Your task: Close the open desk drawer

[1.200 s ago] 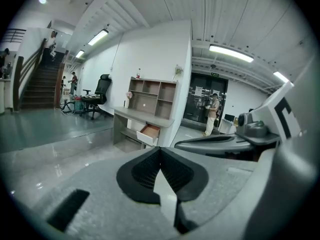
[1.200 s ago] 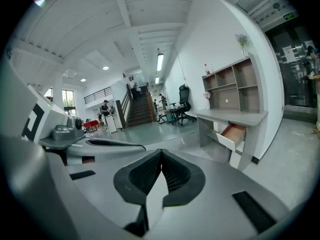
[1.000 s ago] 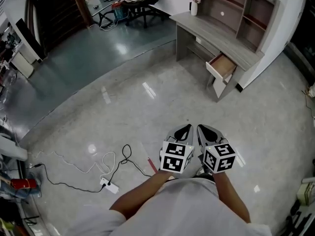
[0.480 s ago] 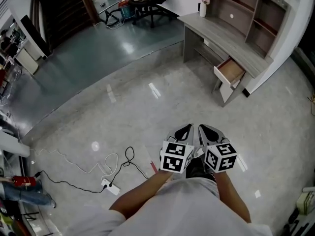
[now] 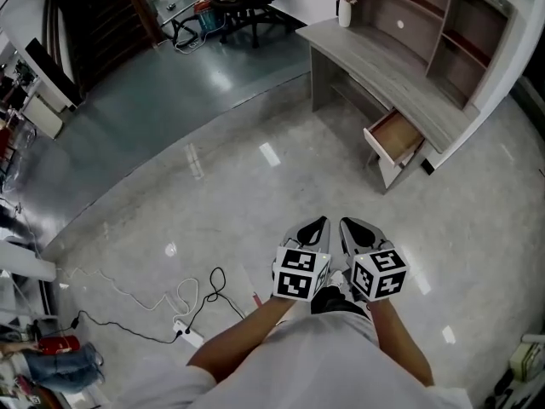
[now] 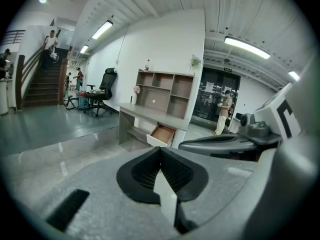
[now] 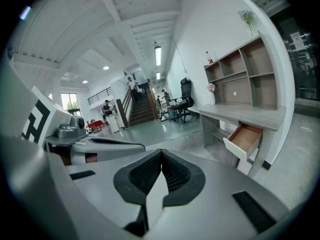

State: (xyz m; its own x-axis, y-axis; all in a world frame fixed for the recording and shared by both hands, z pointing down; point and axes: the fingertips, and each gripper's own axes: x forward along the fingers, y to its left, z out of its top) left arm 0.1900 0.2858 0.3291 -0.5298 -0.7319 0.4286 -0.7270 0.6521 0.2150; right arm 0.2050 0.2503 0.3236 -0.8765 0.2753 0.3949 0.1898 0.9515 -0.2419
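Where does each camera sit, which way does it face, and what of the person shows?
Head view: on the person's head, looking steeply down at floor and desk; both forearms, left gripper and right gripper show.
Left gripper view: on the left gripper, looking along its shut jaws toward the desk; right gripper shows at right.
Right gripper view: on the right gripper, facing the desk; left gripper shows at left.
Shared: all three show the open drawer.
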